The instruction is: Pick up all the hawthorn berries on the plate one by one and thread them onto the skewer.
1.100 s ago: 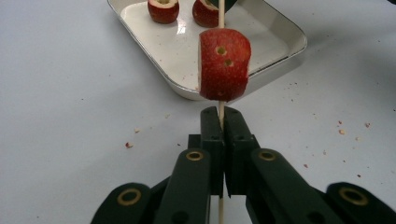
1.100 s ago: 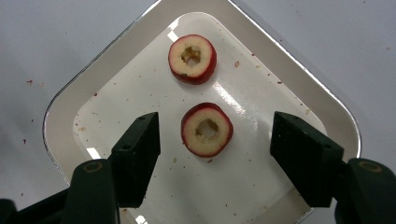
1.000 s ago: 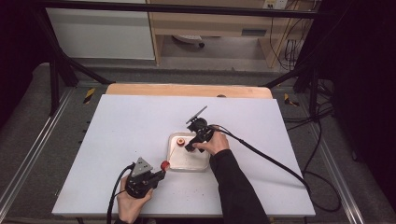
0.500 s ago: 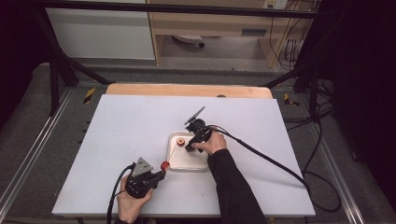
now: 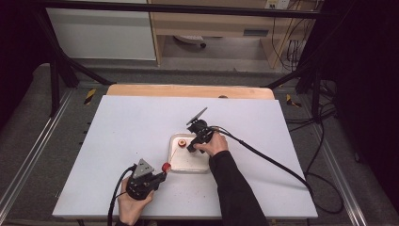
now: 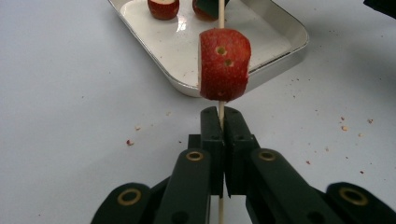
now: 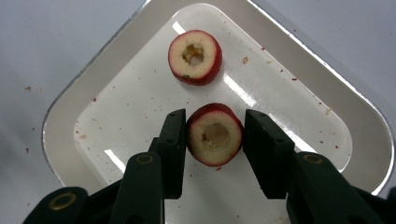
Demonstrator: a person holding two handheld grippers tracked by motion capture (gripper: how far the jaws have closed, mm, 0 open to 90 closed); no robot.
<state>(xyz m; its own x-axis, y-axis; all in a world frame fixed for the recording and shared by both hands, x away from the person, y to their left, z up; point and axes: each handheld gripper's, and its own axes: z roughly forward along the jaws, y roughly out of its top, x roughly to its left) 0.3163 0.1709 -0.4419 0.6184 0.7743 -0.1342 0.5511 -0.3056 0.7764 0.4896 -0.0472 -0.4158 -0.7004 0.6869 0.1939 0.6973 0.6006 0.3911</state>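
Note:
My left gripper point(image 6: 222, 116) is shut on a thin wooden skewer point(image 6: 221, 11), near the table's front in the high view point(image 5: 159, 175). A red fruit piece point(image 6: 223, 65) with two holes is threaded on the skewer just beyond the jaws point(image 5: 165, 166). The skewer's far end points over a white metal tray point(image 5: 188, 162). My right gripper point(image 7: 215, 126) is down in the tray point(image 7: 289, 93), with its jaws pressed to both sides of a cored red fruit ring point(image 7: 215, 135) that lies flat. A second cored ring point(image 7: 194, 57) lies just beyond it.
The tray sits mid-table on a white board point(image 5: 117, 127), which has wide bare room to the left and at the back. A wooden strip point(image 5: 188, 90) runs along the far edge. The right gripper's cable point(image 5: 273, 162) trails off to the right. Crumbs point(image 6: 343, 126) dot the surface.
The right hand has shifted very slightly over the tray. The left gripper with the skewer has stayed where it was.

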